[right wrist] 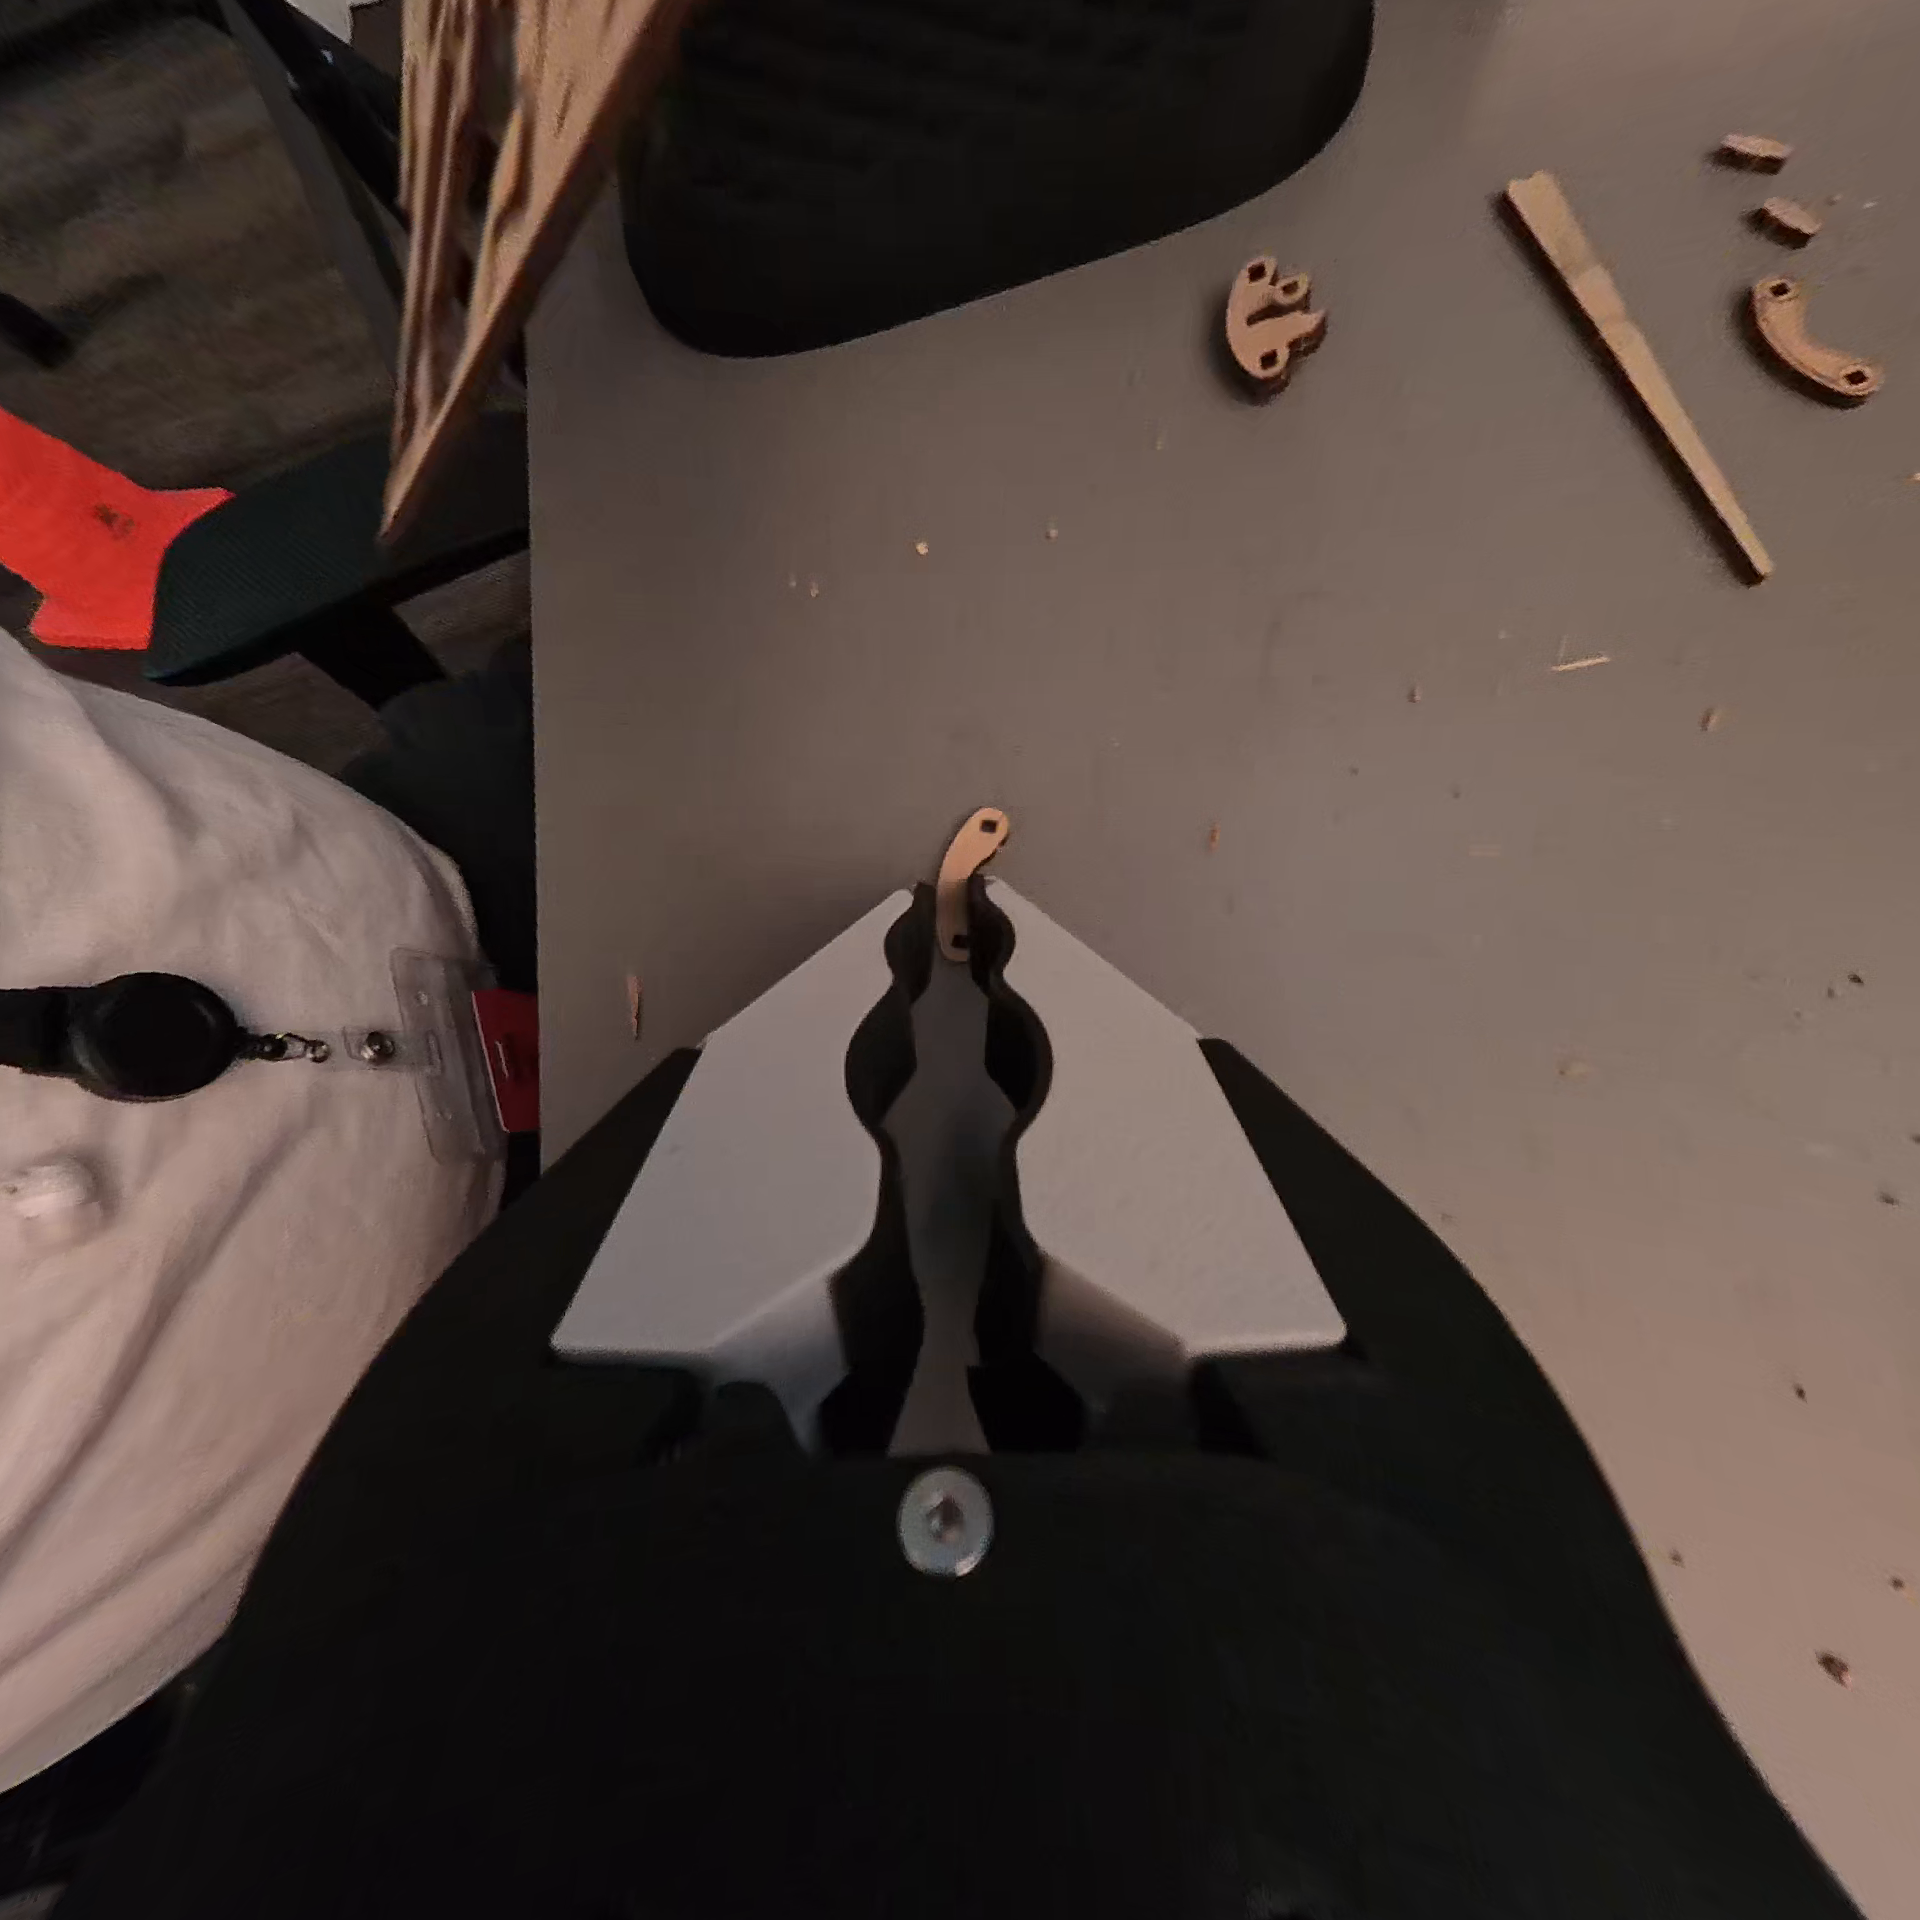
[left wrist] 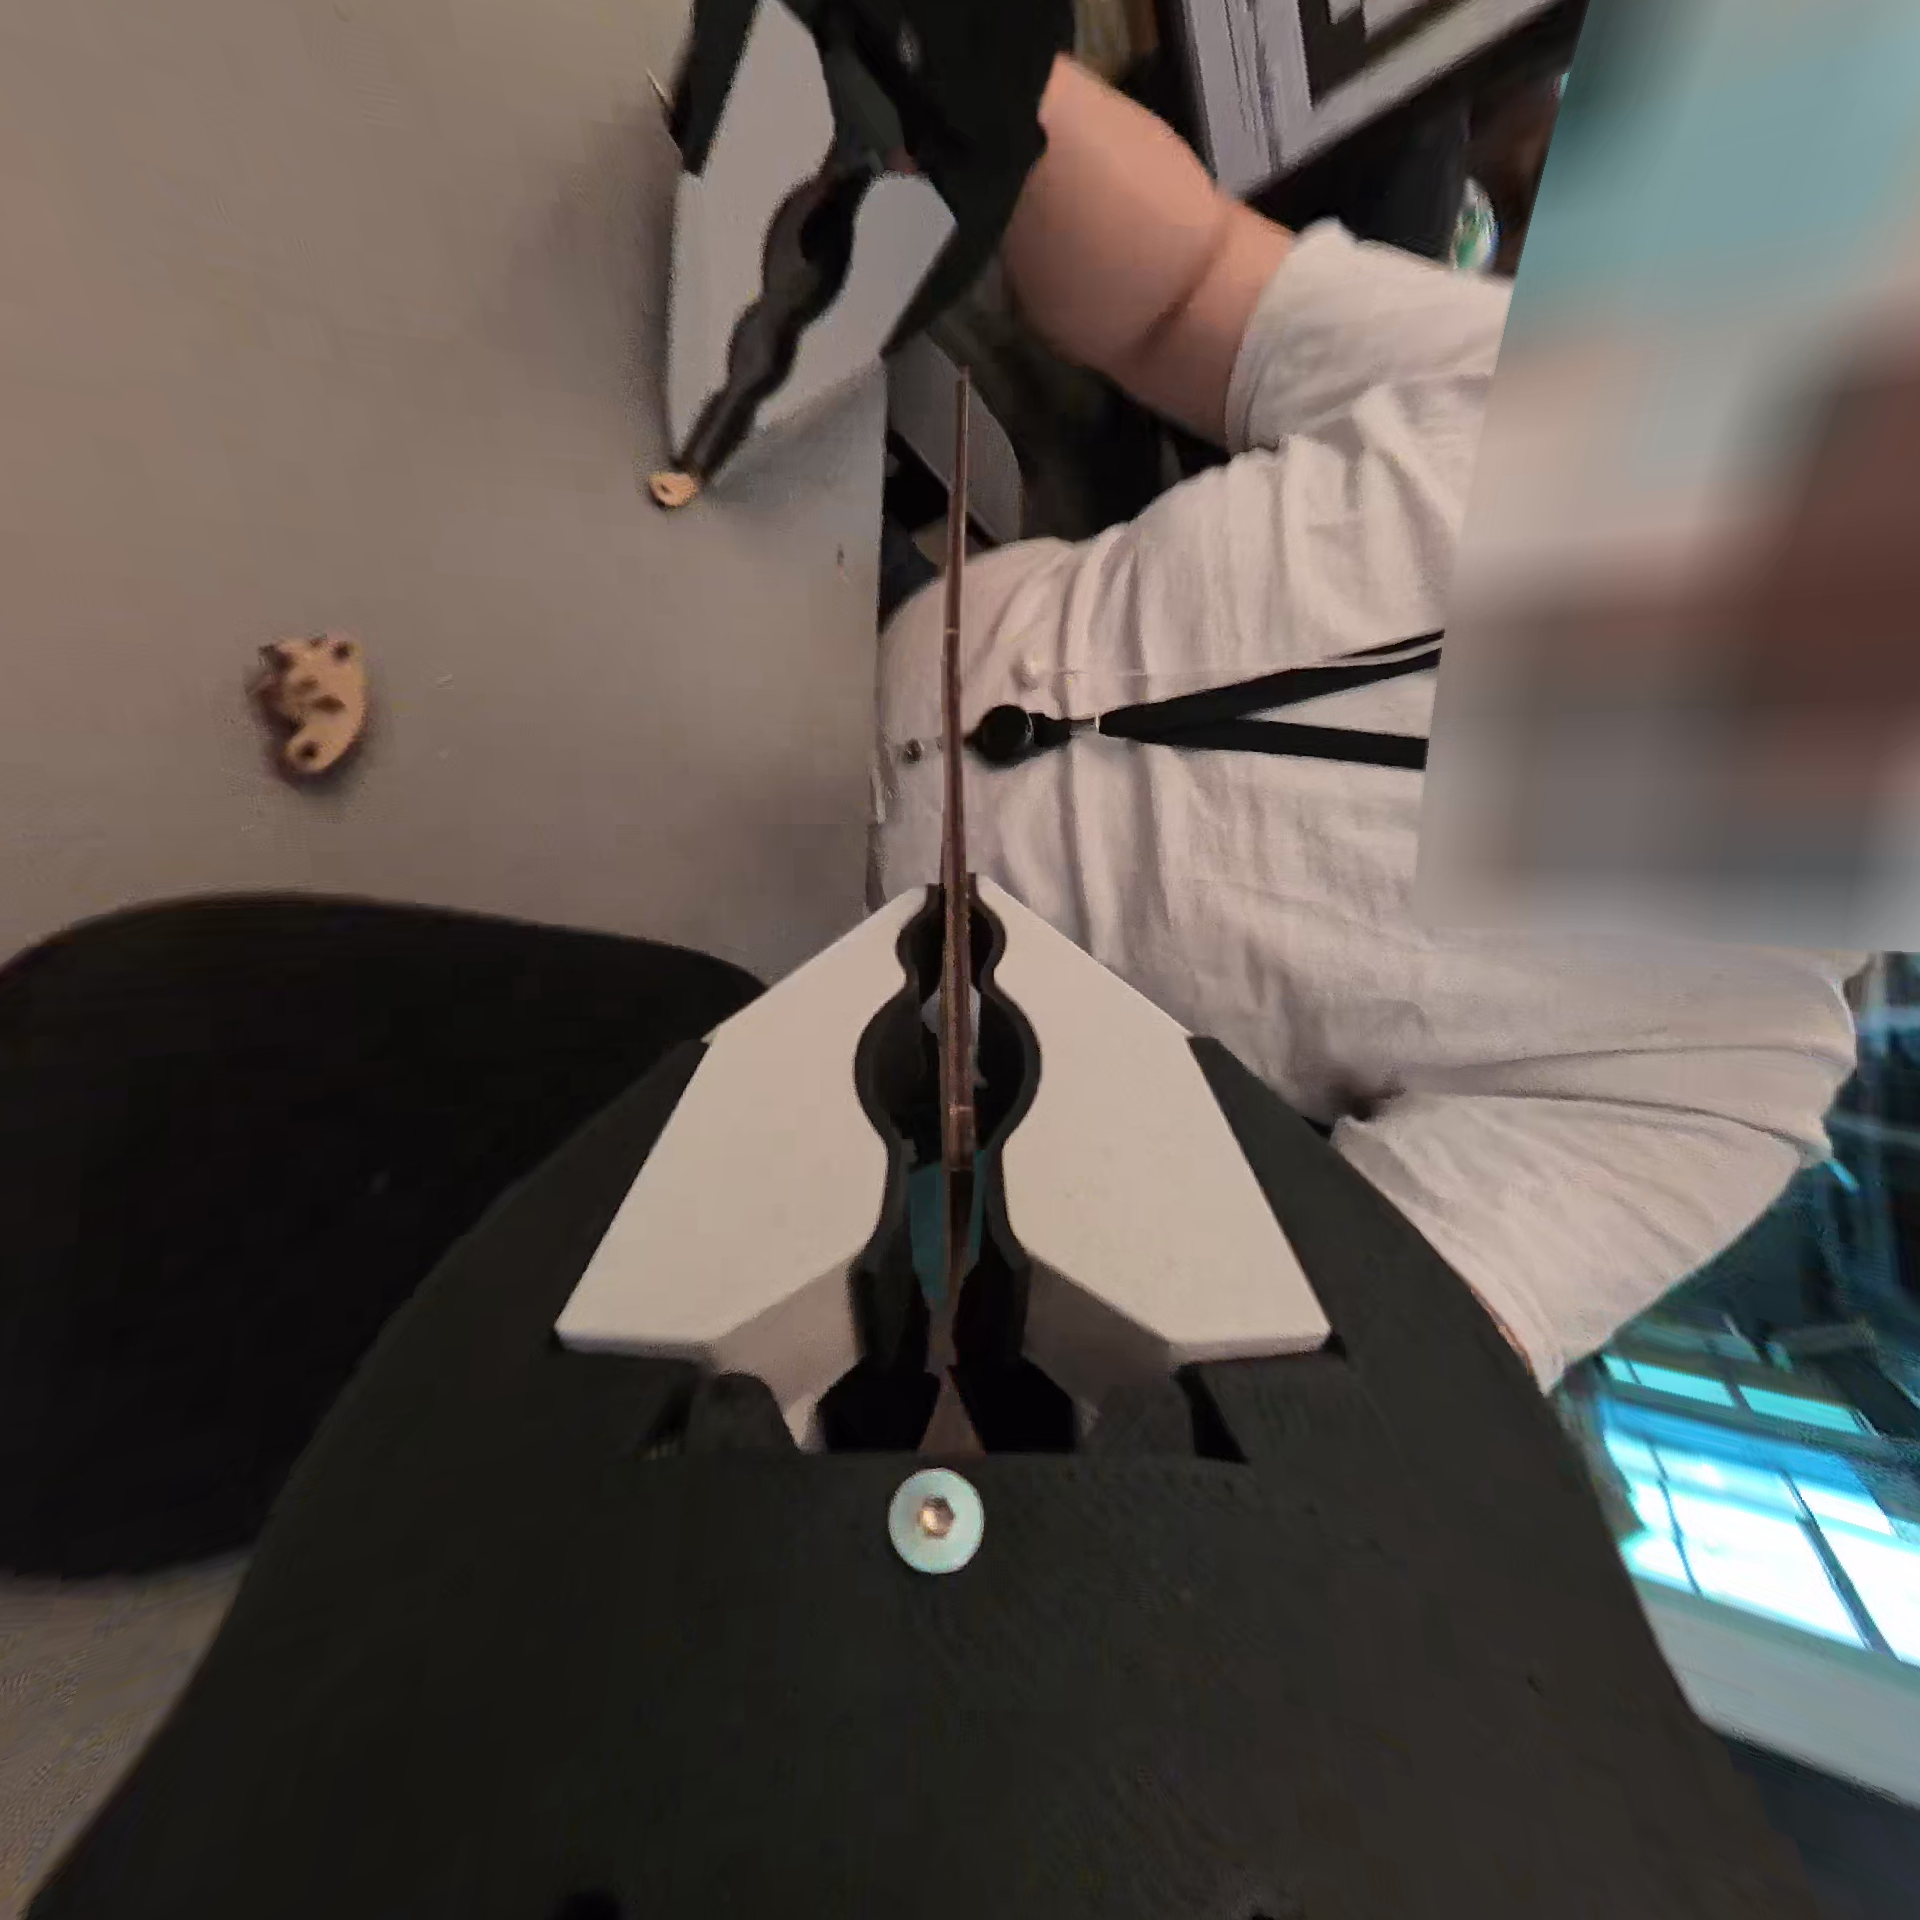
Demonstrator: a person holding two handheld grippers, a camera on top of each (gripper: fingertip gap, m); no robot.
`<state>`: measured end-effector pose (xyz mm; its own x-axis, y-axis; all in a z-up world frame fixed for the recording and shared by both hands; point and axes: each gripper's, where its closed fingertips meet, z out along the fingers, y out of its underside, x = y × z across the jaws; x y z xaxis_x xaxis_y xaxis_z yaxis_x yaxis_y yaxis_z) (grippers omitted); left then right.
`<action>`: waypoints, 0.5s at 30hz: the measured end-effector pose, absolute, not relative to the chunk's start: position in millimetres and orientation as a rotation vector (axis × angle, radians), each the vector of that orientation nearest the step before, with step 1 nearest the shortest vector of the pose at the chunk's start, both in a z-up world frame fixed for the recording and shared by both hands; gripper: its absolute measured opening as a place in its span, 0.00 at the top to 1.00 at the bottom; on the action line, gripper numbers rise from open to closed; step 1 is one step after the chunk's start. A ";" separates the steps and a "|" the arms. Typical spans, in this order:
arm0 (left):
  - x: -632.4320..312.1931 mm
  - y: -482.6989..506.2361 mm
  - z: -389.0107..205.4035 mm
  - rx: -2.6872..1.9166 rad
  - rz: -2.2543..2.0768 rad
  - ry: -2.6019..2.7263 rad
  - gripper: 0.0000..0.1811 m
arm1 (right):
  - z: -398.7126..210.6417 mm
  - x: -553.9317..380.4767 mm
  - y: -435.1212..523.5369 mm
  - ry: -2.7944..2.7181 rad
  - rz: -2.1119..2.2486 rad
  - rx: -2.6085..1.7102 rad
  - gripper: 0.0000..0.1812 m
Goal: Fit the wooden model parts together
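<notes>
Left gripper point(left wrist: 951, 914) is pinching a thin flat wooden sheet point(left wrist: 956, 665) edge-on; right gripper point(right wrist: 961, 894) is clamping a small curved wooden piece point(right wrist: 971, 873) over the grey worktop point(right wrist: 1143, 675).

Desk point(right wrist: 1143, 623): flat grey, flecked with tan splinters. Wooden parts point(right wrist: 1273, 327): pale tan with dark cut edges. Thin panel point(left wrist: 956, 727): dark brown edge. Tools point(right wrist: 951, 894): black bodies, light grey fingers point(right wrist: 1122, 1174). Shirt point(left wrist: 1247, 831): white. Lanyard point(left wrist: 1299, 717): black. Floor patch, left of frame point(right wrist: 83, 540): orange-red.
</notes>
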<state>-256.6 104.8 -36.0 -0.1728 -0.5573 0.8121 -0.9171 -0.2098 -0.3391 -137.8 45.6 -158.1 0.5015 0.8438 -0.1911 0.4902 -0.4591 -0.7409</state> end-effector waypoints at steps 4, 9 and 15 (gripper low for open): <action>-281.7 140.0 -5.1 1.956 1.505 -1.655 1.00 | -142.6 -151.0 63.4 -0.903 0.922 -2.129 0.97; -298.0 168.2 29.4 2.155 1.725 -1.601 1.00 | -132.8 -150.4 107.8 -0.650 1.103 -2.178 0.97; -298.2 184.9 34.1 2.287 1.889 -1.425 1.00 | -138.6 -154.7 137.7 -0.715 0.984 -2.199 0.89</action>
